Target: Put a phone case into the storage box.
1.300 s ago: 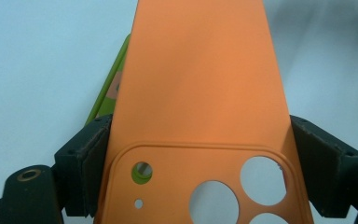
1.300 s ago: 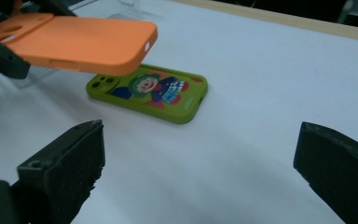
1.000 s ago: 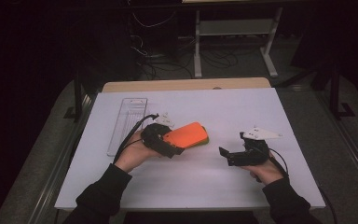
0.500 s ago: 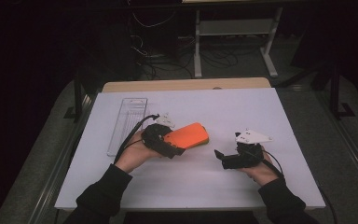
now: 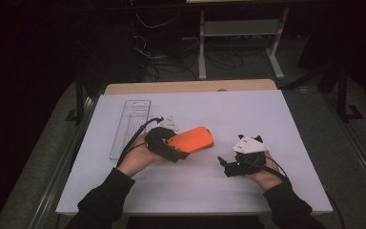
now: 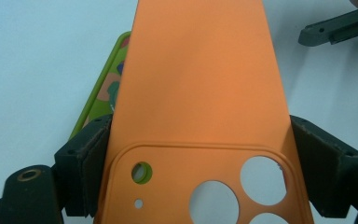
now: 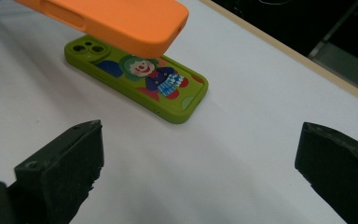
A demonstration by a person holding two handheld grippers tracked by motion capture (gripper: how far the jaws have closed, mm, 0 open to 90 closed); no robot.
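Observation:
An orange phone case is held tilted above the white table, and my left gripper is shut on its camera-hole end. In the left gripper view both pads press the sides of the orange phone case, and a green case peeks out beneath it. That green phone case, printed with a clown, lies flat on the table under the orange phone case. My right gripper hovers to the right, open, pointing at the cases; its jaws stand wide with nothing between them.
A clear plastic tray lies at the left of the white table top. A wooden strip runs along the far edge. A tip of the right gripper shows in the left gripper view. Dark floor, cables and desk legs lie beyond.
My right gripper has drifted a little to the left, closer to the two cases. The left gripper and the orange case have stayed where they were.

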